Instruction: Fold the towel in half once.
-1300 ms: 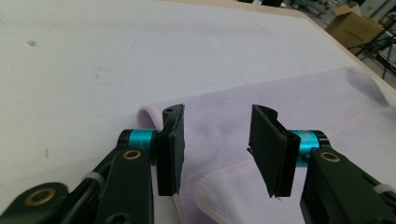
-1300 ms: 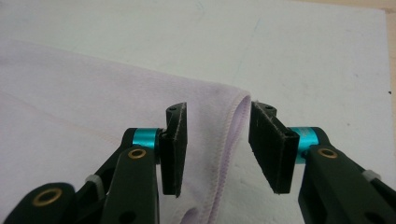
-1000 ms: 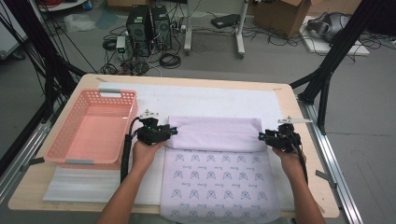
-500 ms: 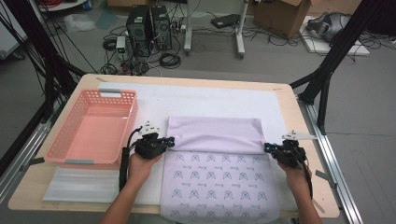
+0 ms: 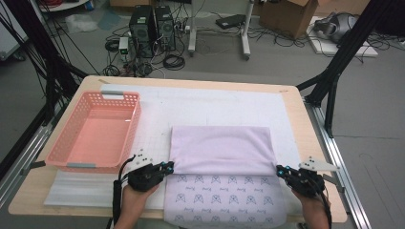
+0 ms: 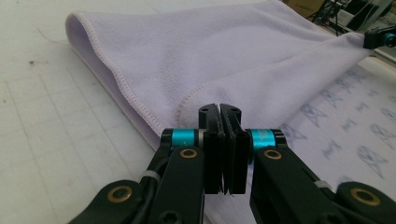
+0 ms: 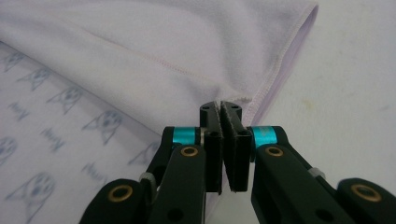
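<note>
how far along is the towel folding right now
Done: the far part of the lilac towel is folded over toward the person. In hand: the left tool and right tool are shut on its folded edge's corners. Left: the printed near half is uncovered; the pink basket holds nothing.

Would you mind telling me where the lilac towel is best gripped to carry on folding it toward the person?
Probably at the two corners of the folded-over edge, from the near side, as now: the left gripper and right gripper are each shut on a hemmed corner of the lilac towel, keeping that edge taut and straight.
</note>
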Motion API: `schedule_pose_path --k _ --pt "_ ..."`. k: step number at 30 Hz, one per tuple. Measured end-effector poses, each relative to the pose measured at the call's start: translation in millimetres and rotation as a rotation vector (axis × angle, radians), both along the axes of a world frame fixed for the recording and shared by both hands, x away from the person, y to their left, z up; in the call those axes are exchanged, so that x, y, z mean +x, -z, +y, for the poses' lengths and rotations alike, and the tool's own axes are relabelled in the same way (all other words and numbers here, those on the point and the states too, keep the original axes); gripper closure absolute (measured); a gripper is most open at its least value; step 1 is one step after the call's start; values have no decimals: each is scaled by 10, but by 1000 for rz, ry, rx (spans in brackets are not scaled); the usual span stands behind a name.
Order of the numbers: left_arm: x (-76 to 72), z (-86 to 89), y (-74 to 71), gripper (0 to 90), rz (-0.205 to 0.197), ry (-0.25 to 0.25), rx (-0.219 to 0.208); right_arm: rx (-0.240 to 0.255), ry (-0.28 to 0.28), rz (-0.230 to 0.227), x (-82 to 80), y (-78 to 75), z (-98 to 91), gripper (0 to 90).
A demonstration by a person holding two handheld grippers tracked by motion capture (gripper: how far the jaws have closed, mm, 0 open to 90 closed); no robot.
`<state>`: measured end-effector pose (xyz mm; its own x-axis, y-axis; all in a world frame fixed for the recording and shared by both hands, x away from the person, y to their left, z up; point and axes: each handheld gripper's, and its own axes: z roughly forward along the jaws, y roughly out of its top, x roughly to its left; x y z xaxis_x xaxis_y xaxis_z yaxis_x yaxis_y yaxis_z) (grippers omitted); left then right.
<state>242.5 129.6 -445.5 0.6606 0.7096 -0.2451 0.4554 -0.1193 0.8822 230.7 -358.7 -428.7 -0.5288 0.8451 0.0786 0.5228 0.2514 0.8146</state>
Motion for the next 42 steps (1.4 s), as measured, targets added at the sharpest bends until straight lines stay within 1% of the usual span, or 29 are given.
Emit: schedule_pose_path --k 3,6,9,13,17,19,22,24,27,28,30,32,33,34,35,36,37,38,40,41,42 --pt "-147 -4 -21 875 -10 9 3 0 1 1 -188 22 -17 876" --pt "-277 8 -33 875 -14 15 3 13 0 -3 -343 57 -43 876" --pt "-407 20 -25 875 -12 22 0 19 -4 4 -444 55 -57 875" --pt "-556 40 -19 875 -6 29 0 33 -12 -5 -565 19 -72 875" --pt "-659 76 -22 875 0 40 -5 44 -22 -3 -686 16 -74 876" --pt "-703 101 -10 875 6 42 -20 41 -29 -5 -748 18 -82 876" --pt "-782 120 4 875 12 55 -14 43 -30 -1 -824 25 -99 876" --pt "-831 130 -1 876 8 62 -10 41 -35 8 -872 33 -102 875" --pt "-898 144 -20 876 -2 69 1 30 -45 8 -958 39 -94 876" --pt "-922 147 -19 876 -3 71 -2 30 -46 9 -991 40 -92 876" --pt "-973 138 -5 875 0 82 10 28 -53 6 -1063 45 -91 876" --pt "-1011 125 10 868 6 95 16 25 -53 15 -1105 61 -92 876" --pt "-1019 123 6 839 5 91 4 24 -56 21 -1119 79 -92 873" --pt "-1009 128 -8 747 7 85 -17 20 -58 27 -1124 88 -93 853" --pt "-982 139 -29 633 4 77 -31 23 -50 26 -1117 88 -92 760" --pt "-943 147 -48 542 -4 62 -46 33 -32 21 -1103 69 -98 702" --pt "-890 158 -63 480 -3 50 -61 51 -30 9 -1072 42 -114 695" --pt "-826 171 -75 464 -7 36 -66 56 -19 -5 -1033 8 -122 684" --pt "-681 187 -91 459 -15 22 -65 57 -8 -27 -922 -48 -126 710" --pt "-598 187 -95 462 -11 13 -65 46 -9 -36 -843 -63 -123 728" --pt "-512 184 -94 465 -5 8 -68 37 -2 -35 -754 -71 -112 733"
